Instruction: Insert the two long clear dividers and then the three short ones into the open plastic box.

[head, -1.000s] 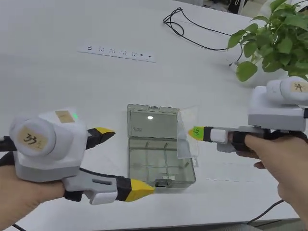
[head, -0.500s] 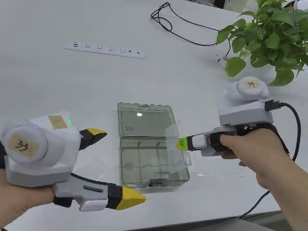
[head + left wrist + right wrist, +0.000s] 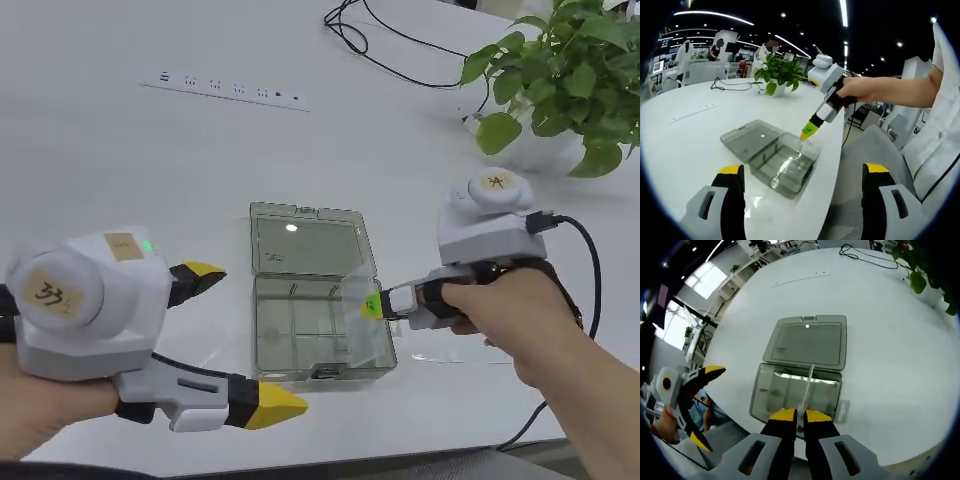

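Observation:
The open smoky clear plastic box lies mid-table, its lid (image 3: 305, 245) flat at the far side and its base (image 3: 300, 340) nearer me. Clear divider walls stand inside the base. My right gripper (image 3: 372, 306) is shut on a short clear divider (image 3: 368, 325), held upright over the base's right part; in the right gripper view the divider (image 3: 806, 385) runs from the shut tips (image 3: 799, 415) down into the base (image 3: 771, 390). My left gripper (image 3: 238, 337) hangs open to the left of the box, holding nothing. In the left gripper view the box (image 3: 771, 156) lies ahead of the spread fingers.
A white power strip (image 3: 225, 90) lies far left, a black cable (image 3: 400, 50) at the back and a potted plant (image 3: 560, 70) far right. A faint clear piece (image 3: 842, 410) lies on the table right of the base. The table's front edge is close.
My right gripper has moved left and down with the clear divider, from beside the box's right edge to over the base. The left gripper has stayed open and nearly still.

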Motion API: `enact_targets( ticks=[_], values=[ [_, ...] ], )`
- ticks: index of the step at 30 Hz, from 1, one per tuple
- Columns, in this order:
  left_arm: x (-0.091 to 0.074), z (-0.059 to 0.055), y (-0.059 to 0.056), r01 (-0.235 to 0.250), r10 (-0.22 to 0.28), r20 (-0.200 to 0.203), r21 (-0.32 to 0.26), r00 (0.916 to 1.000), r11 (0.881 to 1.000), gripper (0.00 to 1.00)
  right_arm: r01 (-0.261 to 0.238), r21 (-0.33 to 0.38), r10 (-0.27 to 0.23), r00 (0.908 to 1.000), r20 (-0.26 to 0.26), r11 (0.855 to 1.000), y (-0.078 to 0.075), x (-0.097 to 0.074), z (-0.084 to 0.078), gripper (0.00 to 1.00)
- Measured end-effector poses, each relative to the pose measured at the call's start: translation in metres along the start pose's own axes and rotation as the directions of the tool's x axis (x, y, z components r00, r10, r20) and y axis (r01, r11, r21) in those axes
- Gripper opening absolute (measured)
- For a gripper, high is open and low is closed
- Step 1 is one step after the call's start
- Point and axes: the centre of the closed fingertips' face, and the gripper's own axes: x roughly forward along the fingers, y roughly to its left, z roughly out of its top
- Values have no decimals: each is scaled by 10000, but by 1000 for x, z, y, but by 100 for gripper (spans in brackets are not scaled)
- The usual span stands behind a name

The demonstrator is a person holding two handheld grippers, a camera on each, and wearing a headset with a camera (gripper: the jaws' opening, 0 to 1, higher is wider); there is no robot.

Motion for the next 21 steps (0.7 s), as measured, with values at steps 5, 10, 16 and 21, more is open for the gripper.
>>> enact_targets(
  ticks=[5, 10, 16, 21],
  values=[
    [0, 0, 0, 1, -1, 8, -40, 10000, 10000, 99, 85, -100, -85, 10000, -24, 9999, -1, 6, 1, 6],
    [-1, 2, 1, 5, -4, 95, -100, 10000, 9999, 99, 95, -15, -95, 10000, -22, 10000, -1, 9, 0, 6],
    [1, 3, 0, 30, -29, 88, -122, 10000, 9999, 98, 126, 75, -126, 9999, 36, 9999, -2, 11, -2, 6],
    [2, 3, -1, 80, -79, 90, -149, 9999, 9999, 98, 174, 99, -174, 9998, 51, 9998, -3, 13, -3, 6]
  ],
)
